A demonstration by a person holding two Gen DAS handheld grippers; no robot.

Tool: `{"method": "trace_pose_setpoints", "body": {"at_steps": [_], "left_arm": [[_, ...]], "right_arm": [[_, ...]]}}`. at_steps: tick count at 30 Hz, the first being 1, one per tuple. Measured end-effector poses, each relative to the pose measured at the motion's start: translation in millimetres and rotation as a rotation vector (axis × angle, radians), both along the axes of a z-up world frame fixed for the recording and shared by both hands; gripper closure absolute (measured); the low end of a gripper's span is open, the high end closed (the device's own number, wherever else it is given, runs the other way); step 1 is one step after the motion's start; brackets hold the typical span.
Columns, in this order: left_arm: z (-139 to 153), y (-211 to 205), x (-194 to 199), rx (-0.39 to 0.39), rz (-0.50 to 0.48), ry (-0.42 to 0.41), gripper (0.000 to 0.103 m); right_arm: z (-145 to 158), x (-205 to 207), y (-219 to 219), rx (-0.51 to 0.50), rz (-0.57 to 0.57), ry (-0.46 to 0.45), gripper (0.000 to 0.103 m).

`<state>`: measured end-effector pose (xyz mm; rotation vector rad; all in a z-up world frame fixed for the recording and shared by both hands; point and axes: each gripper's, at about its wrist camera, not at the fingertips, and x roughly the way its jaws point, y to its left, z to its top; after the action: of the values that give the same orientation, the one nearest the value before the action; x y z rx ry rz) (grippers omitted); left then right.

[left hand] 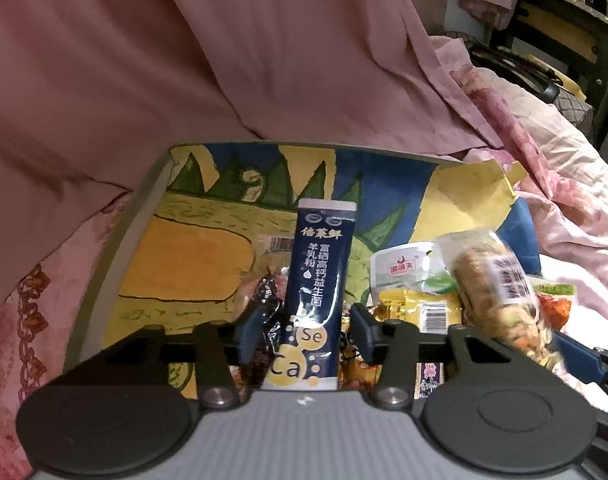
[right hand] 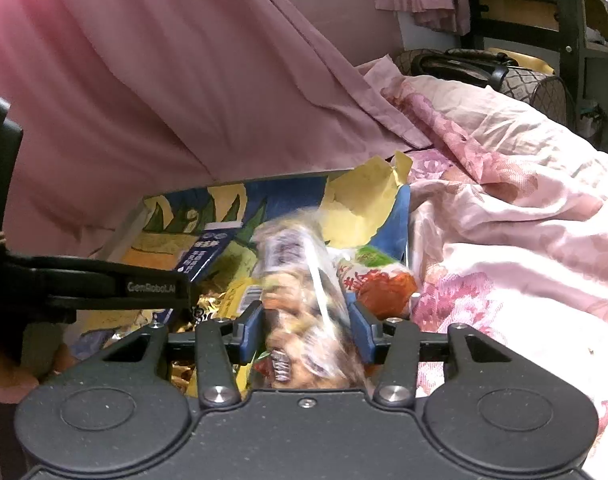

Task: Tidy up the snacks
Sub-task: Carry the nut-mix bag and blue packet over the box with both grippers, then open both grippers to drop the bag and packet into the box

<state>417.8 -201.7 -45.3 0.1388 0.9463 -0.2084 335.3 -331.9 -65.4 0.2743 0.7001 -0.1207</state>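
Left wrist view: your left gripper (left hand: 310, 330) has its jaws pinching a navy goat milk powder sachet (left hand: 316, 292), which stands upright between them above the illustrated box (left hand: 192, 248). Left of the jaws the box floor shows its yellow and green drawing; just right of them lie a yellow snack packet (left hand: 420, 308) and a white-and-green pouch (left hand: 404, 268). Further right, the clear nut-mix bag (left hand: 496, 300) hangs tilted — blurred. Right wrist view: your left gripper (right hand: 184, 292) reaches in from the left with the sachet (right hand: 206, 258). Your right gripper (right hand: 306, 330) has its jaws clamped on the nut-mix bag (right hand: 300, 296) — over the box (right hand: 232, 204). Just right of the jaws sits a red-and-green snack pouch (right hand: 380, 280), then the pink floral quilt (right hand: 504, 240).
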Motion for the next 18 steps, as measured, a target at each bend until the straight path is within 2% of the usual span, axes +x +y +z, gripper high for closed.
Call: {"method": "trace_pose_setpoints", "body": {"at_steps": [5, 7, 8, 14, 18], "left_arm": [[5.1, 6.6, -2.9, -0.011, 0.024, -0.014, 0.035], [9.2, 11.2, -6.4, -0.018, 0.042, -0.030, 0.024], [11.6, 13.8, -8.9, -0.023, 0.050, -0.041, 0.021], [36.5, 39.4, -31.7, -0.055, 0.103, -0.132, 0.007], [58.7, 63.0, -56.3, -0.099, 0.138, -0.214, 0.001]], "right_arm": [[4.6, -3.1, -4.5, -0.002, -0.025, -0.031, 0.045], [7.2, -4.4, -5.9, 0.002, -0.030, -0.040, 0.041], [9.5, -5.9, -6.1, 0.001, -0.033, -0.051, 0.038], [29.7, -23.6, -3.6, -0.026, -0.043, -0.149, 0.020], [46.5, -45.7, -0.1, -0.053, -0.041, -0.231, 0.014]]}}
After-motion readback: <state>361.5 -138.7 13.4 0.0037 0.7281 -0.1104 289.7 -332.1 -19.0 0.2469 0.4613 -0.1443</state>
